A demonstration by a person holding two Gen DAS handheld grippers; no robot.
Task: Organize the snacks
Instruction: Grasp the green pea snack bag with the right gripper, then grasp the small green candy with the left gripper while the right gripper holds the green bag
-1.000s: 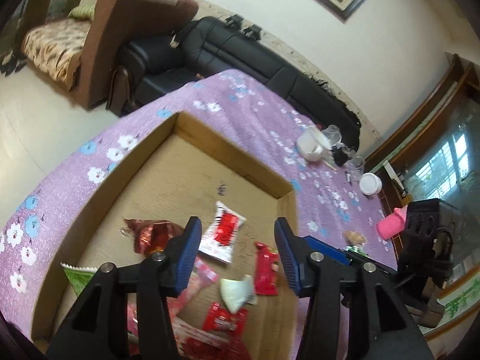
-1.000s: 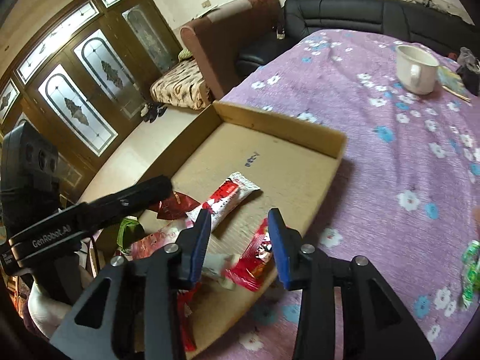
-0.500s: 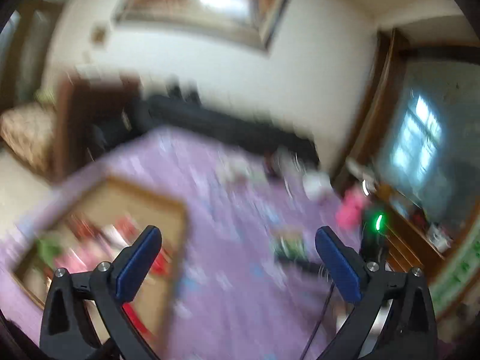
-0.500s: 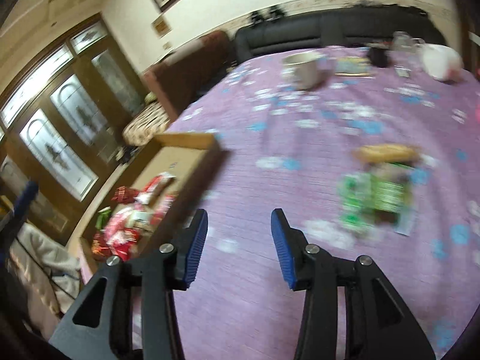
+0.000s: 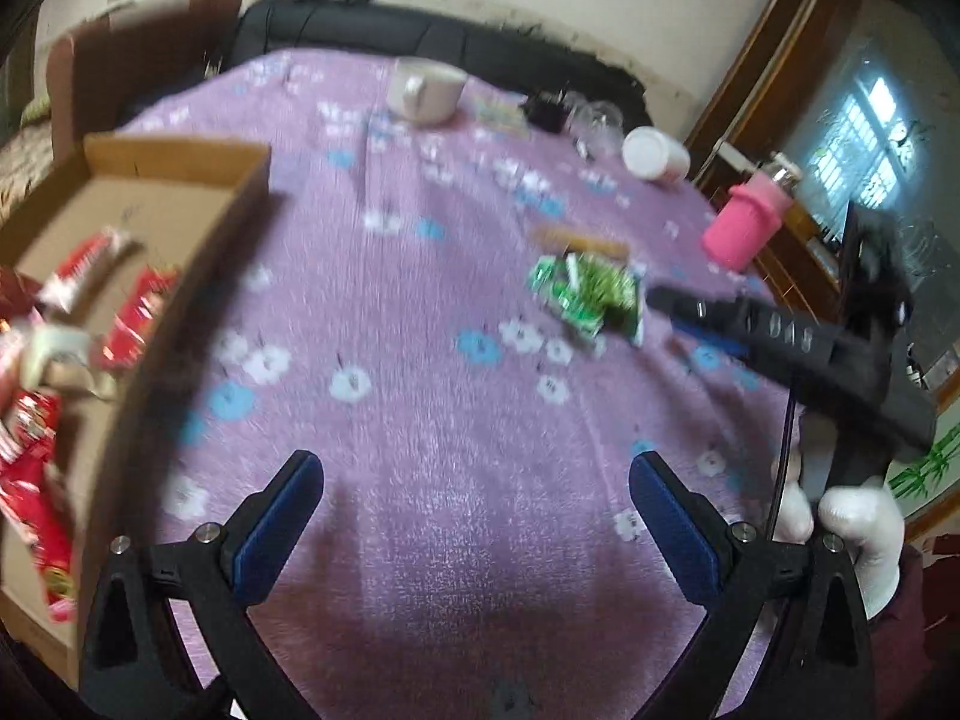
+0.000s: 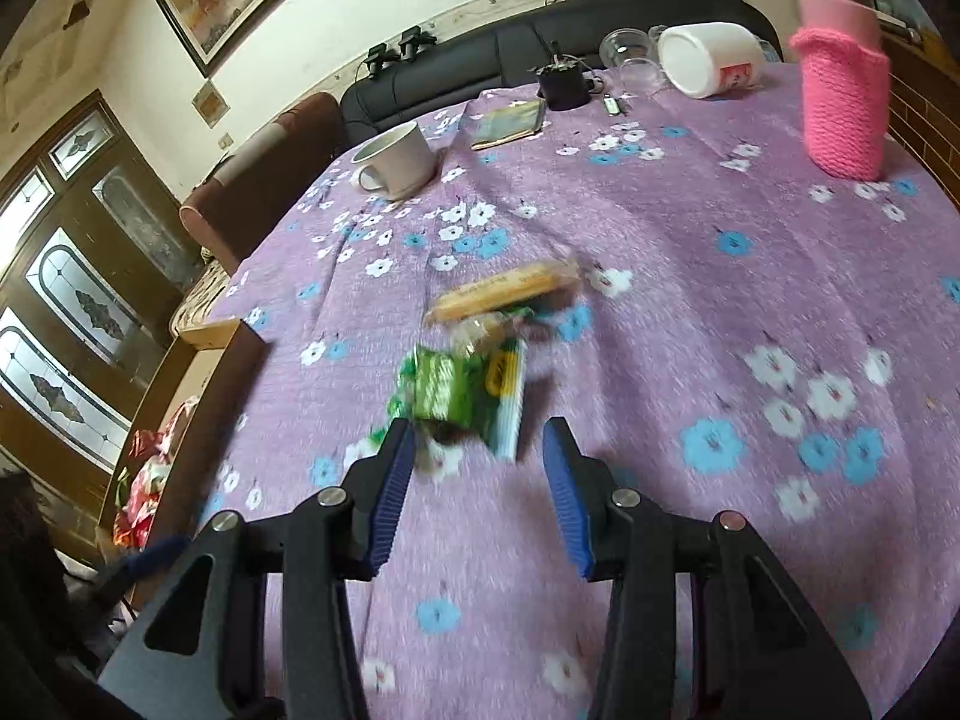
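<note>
A purple flowered tablecloth [image 6: 690, 312] covered the table; at its left edge stood a shallow cardboard box [image 5: 174, 159] holding red snack packets [image 5: 135, 315]; a white mug [image 6: 399, 159] and a pink knitted bottle sleeve [image 6: 843, 102] stood farther back. The left gripper [image 5: 474, 507] hovered over bare cloth, jaws spread wide and empty; the right gripper [image 6: 480, 462] was parted too, just short of the green snack packets [image 6: 462, 387], which lay mid-table touching a tan biscuit bar [image 6: 510, 291].
</note>
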